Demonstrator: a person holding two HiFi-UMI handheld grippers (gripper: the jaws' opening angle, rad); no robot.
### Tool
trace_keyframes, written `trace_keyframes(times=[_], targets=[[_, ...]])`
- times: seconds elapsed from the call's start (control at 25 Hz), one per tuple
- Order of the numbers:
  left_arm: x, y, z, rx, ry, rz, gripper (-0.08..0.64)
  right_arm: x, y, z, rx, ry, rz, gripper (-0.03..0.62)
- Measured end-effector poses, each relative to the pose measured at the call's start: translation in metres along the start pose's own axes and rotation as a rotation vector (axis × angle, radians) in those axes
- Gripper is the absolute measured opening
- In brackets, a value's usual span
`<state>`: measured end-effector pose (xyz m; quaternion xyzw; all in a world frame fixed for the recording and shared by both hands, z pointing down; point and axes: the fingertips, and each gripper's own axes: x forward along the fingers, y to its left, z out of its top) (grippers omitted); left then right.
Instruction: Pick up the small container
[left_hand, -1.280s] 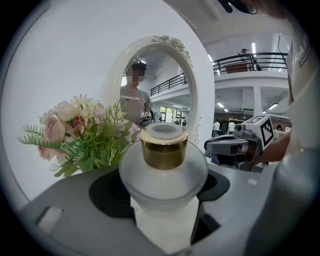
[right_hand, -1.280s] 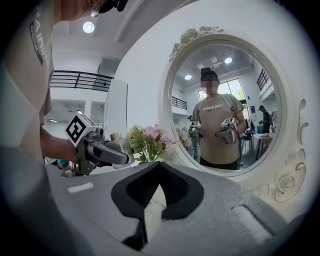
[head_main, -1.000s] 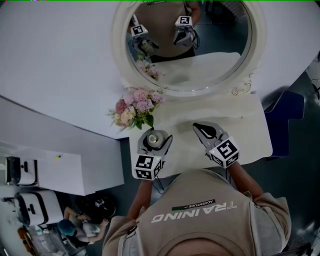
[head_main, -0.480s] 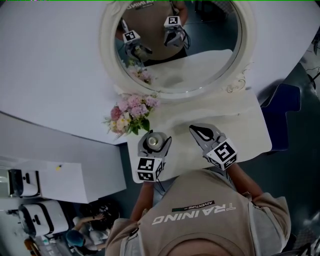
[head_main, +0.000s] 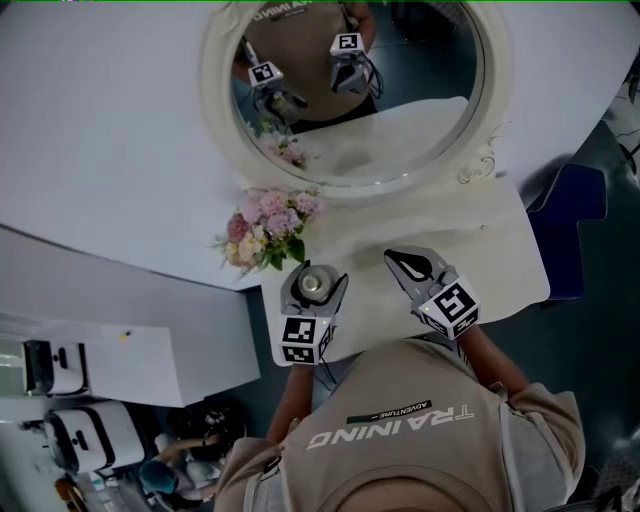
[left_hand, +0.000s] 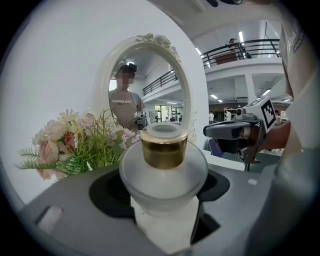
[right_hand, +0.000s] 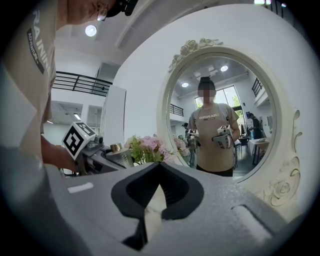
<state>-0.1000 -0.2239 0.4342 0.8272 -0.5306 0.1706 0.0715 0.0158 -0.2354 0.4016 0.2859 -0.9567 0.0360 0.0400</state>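
Now your left gripper (head_main: 318, 273) pinches the small container (left_hand: 163, 165), right gripper (head_main: 396, 256) pressed together empty, so lift straight up

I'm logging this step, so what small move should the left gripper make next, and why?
Probably lift the left gripper straight up, jaws shut: they clamp the frosted gold-collared jar, and the flower bouquet stands close beside it.
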Motion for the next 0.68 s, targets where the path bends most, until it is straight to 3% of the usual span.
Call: trace_keyframes(times=[0.2, 0.68], targets=[[-0.001, -0.004, -0.004, -0.013, 0.005, -0.009, 0.354, 0.001, 0.008, -0.005, -0.003, 0.018, 0.034, 0.002], [0.004, -0.006, -0.002, -0.012, -0.009, -0.025, 0.354, 0.005, -0.016, 0.012, -0.093, 0.008, 0.012, 0.002]])
